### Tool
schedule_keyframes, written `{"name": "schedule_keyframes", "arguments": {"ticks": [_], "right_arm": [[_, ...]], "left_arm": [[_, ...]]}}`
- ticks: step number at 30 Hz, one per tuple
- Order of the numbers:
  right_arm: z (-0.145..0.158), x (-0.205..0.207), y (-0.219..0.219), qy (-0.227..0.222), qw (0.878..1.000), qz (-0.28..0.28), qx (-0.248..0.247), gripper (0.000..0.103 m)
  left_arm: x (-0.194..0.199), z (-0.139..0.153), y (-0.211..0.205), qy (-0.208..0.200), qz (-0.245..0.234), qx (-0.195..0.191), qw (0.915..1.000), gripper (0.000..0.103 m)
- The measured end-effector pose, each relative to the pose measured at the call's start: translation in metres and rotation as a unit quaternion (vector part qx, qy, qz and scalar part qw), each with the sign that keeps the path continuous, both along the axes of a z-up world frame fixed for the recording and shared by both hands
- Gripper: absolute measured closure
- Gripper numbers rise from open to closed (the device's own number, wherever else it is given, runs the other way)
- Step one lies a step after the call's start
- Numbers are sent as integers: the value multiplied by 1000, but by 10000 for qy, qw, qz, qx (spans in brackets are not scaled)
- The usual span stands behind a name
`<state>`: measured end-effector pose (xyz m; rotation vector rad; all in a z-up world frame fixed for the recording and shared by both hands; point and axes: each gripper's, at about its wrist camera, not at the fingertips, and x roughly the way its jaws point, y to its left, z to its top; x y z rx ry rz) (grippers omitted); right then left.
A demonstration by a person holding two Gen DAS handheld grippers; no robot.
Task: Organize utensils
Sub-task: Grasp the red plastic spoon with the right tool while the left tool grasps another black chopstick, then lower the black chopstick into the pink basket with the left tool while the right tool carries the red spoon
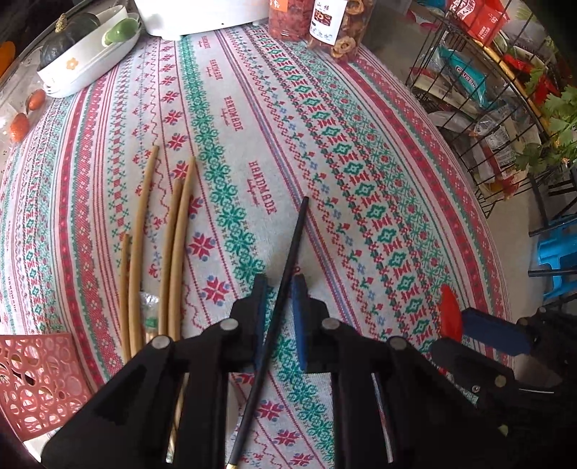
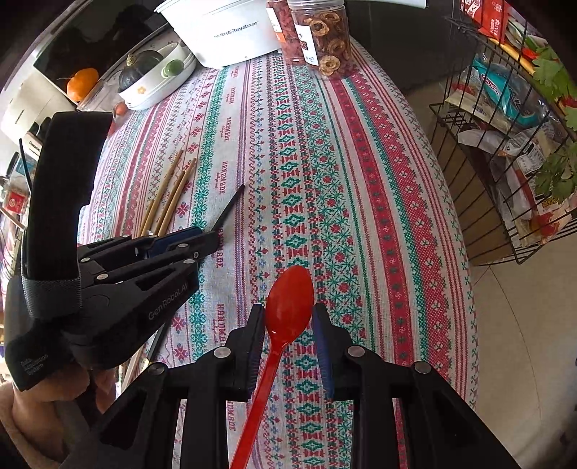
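While my left gripper (image 1: 279,288) sits low over the patterned tablecloth (image 1: 360,144), a black chopstick (image 1: 285,281) runs up between its blue-padded fingers, its tip reaching forward past them. The jaws stand a little wider than the stick, and I cannot tell whether either pad actually touches it, so I will not call it clamped. Closest to me on the left, a red perforated basket (image 1: 39,378) shows at the table's near edge. Just beyond it, four tan chopsticks (image 1: 176,234) lie side by side on the cloth, roughly parallel and pointing away, to the left of the black one.

On my other side, the right gripper (image 2: 288,314) frames a red plastic spoon (image 2: 288,299). Its bowl sits between the fingertips and its handle runs back toward the camera. The jaws are apart, close on either side of the bowl, and I cannot tell if they press it. From this view the left gripper (image 2: 202,238) appears to the left, with the black stick (image 2: 230,205) poking out ahead of it.

Farther off, a white oval dish (image 1: 86,61) holds a dark green squash (image 1: 68,36). A white appliance (image 2: 223,32) and two clear jars of dried fruit (image 2: 324,36) stand at the far edge. A black wire rack (image 2: 505,144) of packets stands off the table to the right.
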<state>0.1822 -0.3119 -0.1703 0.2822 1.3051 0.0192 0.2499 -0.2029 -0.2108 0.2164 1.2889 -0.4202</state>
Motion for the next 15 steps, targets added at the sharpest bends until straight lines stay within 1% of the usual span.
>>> {"name": "schedule_keyframes", "arguments": {"ticks": [2, 6, 8, 12, 15], "right_arm": [[-1, 0, -1, 20, 10000, -9, 7, 76], [-2, 1, 2, 28, 10000, 20, -14, 76], [0, 0, 6, -11, 10000, 42, -24, 76], [7, -1, 11, -185, 9998, 106, -66, 76], [19, -4, 17, -391, 9990, 187, -86, 76]], "left_arm": [[-1, -1, 2, -35, 18, 59, 10000, 95], [-5, 1, 8, -148, 84, 138, 9998, 97], [-10, 6, 16, -208, 128, 87, 9997, 97], [-25, 28, 32, -460, 176, -59, 9988, 97], [-38, 48, 49, -676, 176, -189, 9974, 97]]}}
